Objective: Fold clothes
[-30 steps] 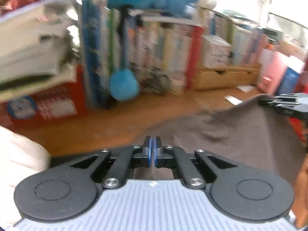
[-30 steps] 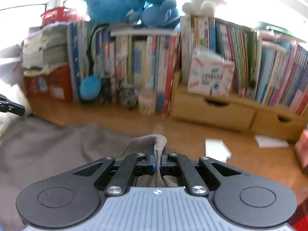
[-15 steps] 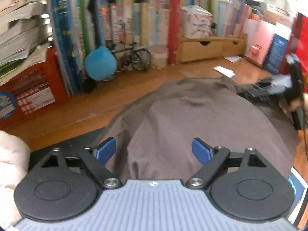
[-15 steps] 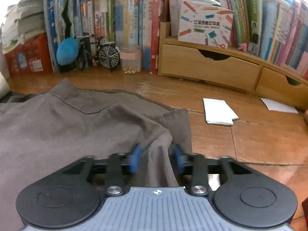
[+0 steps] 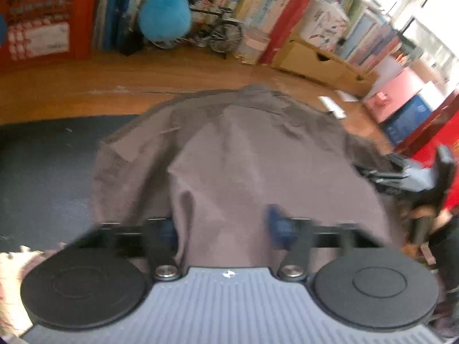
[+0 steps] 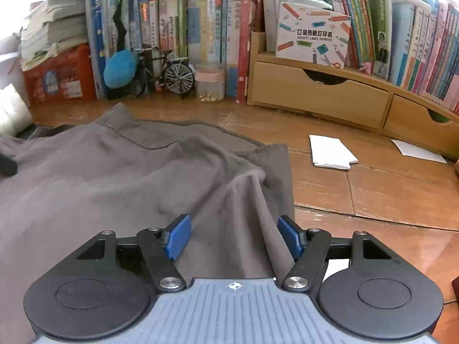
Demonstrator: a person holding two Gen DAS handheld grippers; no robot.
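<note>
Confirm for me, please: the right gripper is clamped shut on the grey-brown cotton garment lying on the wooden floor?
Not quite. The right wrist view shows the right gripper open, its blue pads apart; its jaws have just been opening. The grey-brown cotton garment lies loose between them on the wooden floor.

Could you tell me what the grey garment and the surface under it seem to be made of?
The grey garment looks like soft matte woven or knit fabric: it drapes in loose folds and shows a stitched seam. The surface under it looks like glossy, varnished wood: orange-brown planks with visible joints and reflections, though it may be laminate.
</note>
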